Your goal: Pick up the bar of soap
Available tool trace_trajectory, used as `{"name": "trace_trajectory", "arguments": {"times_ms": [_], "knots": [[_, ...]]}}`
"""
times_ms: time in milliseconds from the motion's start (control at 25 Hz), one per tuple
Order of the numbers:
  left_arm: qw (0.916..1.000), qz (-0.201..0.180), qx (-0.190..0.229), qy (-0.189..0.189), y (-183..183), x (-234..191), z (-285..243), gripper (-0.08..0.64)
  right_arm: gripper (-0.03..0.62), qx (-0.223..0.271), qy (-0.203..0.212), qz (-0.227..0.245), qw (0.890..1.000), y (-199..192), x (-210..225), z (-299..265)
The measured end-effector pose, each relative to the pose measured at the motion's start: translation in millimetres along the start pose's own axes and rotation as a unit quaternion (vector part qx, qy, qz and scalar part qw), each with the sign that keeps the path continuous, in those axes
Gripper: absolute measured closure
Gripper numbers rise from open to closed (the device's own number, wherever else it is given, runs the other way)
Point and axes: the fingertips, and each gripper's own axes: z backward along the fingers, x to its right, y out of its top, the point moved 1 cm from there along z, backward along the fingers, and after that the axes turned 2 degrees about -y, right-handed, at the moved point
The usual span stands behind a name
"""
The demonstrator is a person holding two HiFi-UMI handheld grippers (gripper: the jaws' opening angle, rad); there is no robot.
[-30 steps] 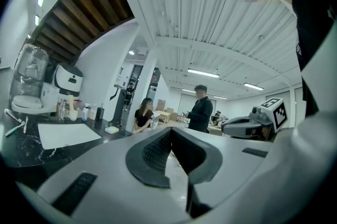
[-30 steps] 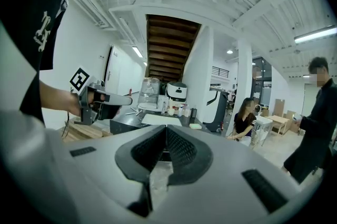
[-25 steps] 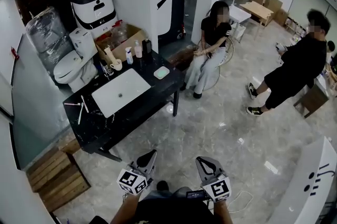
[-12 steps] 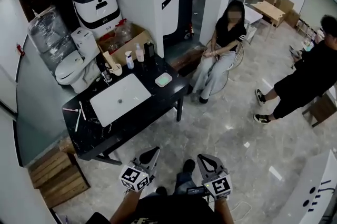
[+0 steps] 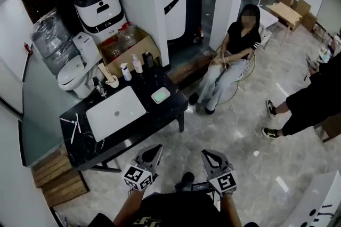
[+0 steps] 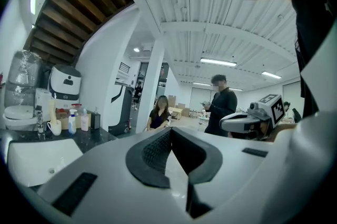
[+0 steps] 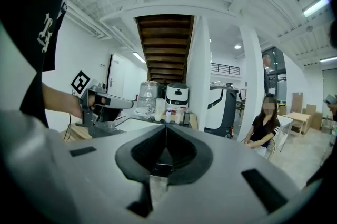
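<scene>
- The left gripper [image 6: 169, 133] has its jaws clenched tip to tip in its own view, with nothing between them.
- The right gripper [image 7: 166, 131] is the same in its own view: jaws pressed together and empty.
- The head view shows what neither gripper view does. Both grippers are held side by side over the floor [image 5: 240, 135], well apart from the counter [image 5: 160, 114].
- Only the head view shows the soap [image 5: 160, 95]. It is a pale green piece on the black counter, just right of the sink [image 5: 115, 112] and near the counter's right end. No gripper touches it.
- The left gripper view shows the sink's white edge at its left, with the bottles [image 6: 77, 122] behind it. The right gripper shows at this view's right edge.
- That view also shows a standing person [image 6: 221, 107] whole; the head view cuts this person off at its right edge.
- The right gripper view shows the left gripper at its left, with the bottles further back. Wooden stairs [image 7: 166, 44] rise above them; the head view leaves that corner dark.
- All three views show the seated person [image 5: 234, 55], beyond the counter's right end.
</scene>
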Motion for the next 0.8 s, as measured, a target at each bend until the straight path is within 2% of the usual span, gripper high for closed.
{"name": "trace_trajectory", "arguments": {"times_ms": [200,480,800], "knots": [[0.9998,0.002,-0.011,0.013,-2.3,-3.3,-42.3,0.549,0.581,0.001,0.014,-0.008,1.0,-21.1,44.9,-16.1],[0.9992,0.007,-0.03,0.027,-5.8,-19.6,-73.3,0.549,0.581,-0.007,0.039,-0.013,0.999,-28.1,74.0,-44.0],[0.9982,0.022,-0.035,0.043,-11.0,-75.1,-104.8,0.549,0.581,-0.02,0.066,0.006,0.998,-22.9,95.2,-107.0]]}}
